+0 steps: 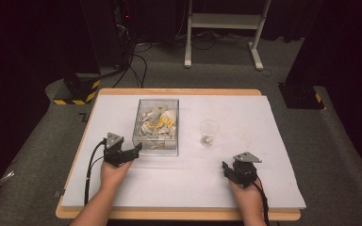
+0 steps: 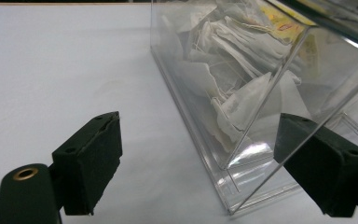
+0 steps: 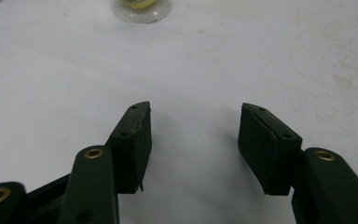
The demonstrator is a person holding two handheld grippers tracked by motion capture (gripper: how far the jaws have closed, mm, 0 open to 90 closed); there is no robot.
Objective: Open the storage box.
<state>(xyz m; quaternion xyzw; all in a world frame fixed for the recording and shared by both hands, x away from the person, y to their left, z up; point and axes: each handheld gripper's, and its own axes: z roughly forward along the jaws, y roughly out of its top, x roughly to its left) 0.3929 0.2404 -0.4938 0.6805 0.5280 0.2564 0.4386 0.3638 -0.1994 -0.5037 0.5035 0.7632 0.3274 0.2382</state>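
Two grippers rest on the white table (image 1: 193, 174). The left gripper (image 1: 134, 151), jaws spread, straddles the near corner of the clear box (image 1: 156, 126) of tea bags (image 2: 228, 70); a yellow tag (image 2: 286, 25) there is too blurred to read. The right gripper (image 1: 227, 168) is released, empty, near the plastic cup (image 1: 209, 132)

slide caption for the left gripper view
Open left gripper straddling a corner of the clear box of tea bags.

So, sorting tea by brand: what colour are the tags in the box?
Yellow tags among white tea bags; clearest in the high view.
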